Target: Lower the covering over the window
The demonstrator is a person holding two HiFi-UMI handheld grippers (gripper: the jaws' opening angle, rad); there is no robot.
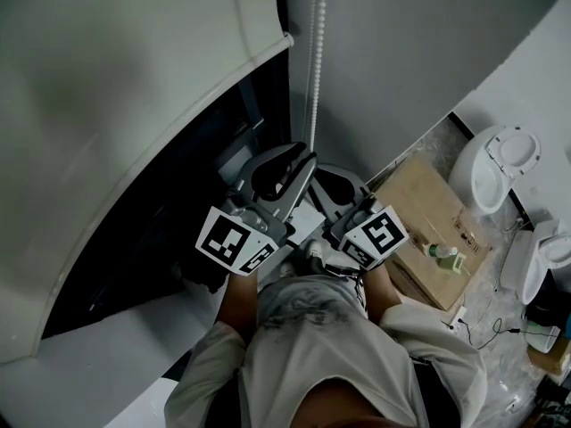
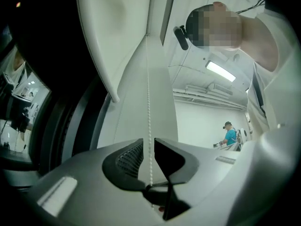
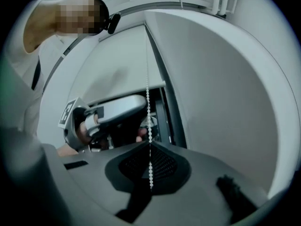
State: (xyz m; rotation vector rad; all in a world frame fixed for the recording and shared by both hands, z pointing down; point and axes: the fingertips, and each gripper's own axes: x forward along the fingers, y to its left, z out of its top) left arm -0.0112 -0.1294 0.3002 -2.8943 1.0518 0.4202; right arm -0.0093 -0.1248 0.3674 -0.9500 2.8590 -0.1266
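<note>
White bead chain [image 3: 148,112] clamped in right gripper [image 3: 149,146], cardboard box [image 1: 419,205] print illegible

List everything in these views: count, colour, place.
Roller blind: one, off-white, upper left, partly down over the window.
Window: one, dark, under the blind.
Bead chain: one, white, hanging at the blind's right edge.
Cardboard box: one, brown, floor at right.
Bottle: one, green-capped, on the box.
Round white fixtures: two, far right; kind unclear.
Bystander: one, blue top, distant in left gripper view.
Shirt: one, light grey, bottom of head view.
Left gripper: one, grey, jaws apart around the chain.
Right gripper: one, grey, jaws shut on the chain.
</note>
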